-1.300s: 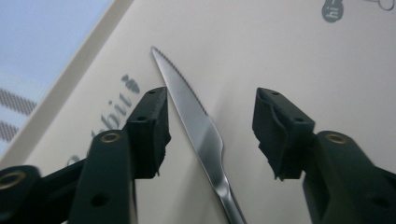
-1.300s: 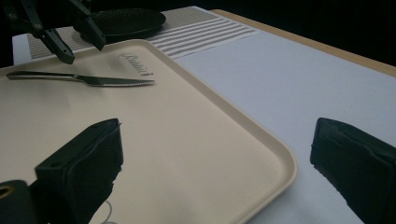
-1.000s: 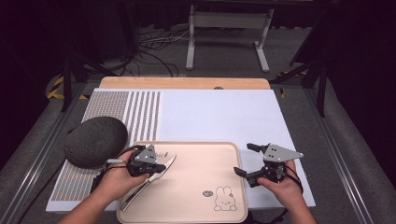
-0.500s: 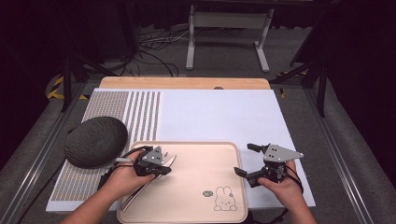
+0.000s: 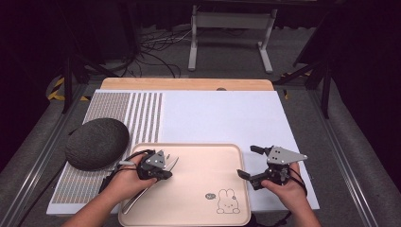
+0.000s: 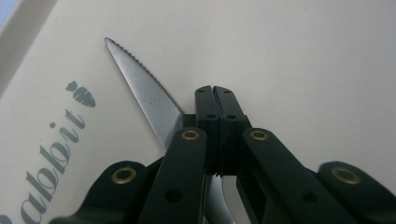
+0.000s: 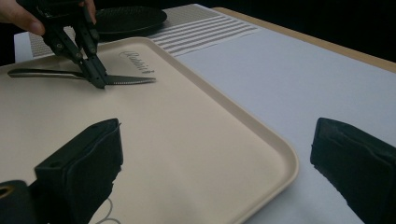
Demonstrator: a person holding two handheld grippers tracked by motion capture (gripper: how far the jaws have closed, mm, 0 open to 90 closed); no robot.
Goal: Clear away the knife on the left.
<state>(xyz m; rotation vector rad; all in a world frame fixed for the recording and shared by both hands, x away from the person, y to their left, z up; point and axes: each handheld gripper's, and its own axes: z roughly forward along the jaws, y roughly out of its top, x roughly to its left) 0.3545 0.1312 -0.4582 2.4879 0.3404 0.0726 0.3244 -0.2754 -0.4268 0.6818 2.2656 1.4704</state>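
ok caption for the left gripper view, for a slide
Left gripper shut on a serrated knife above the beige tray.

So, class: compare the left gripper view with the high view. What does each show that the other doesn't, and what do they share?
Left gripper view alone: the knife's serrated edge up close, and the left gripper's jaws pressed together over the blade.

High view alone: the right gripper with jaws apart beside the tray's right edge, a dark oval pad, the striped mat and the rabbit drawing.

Both: the knife lying on the beige tray, clamped by the left gripper.
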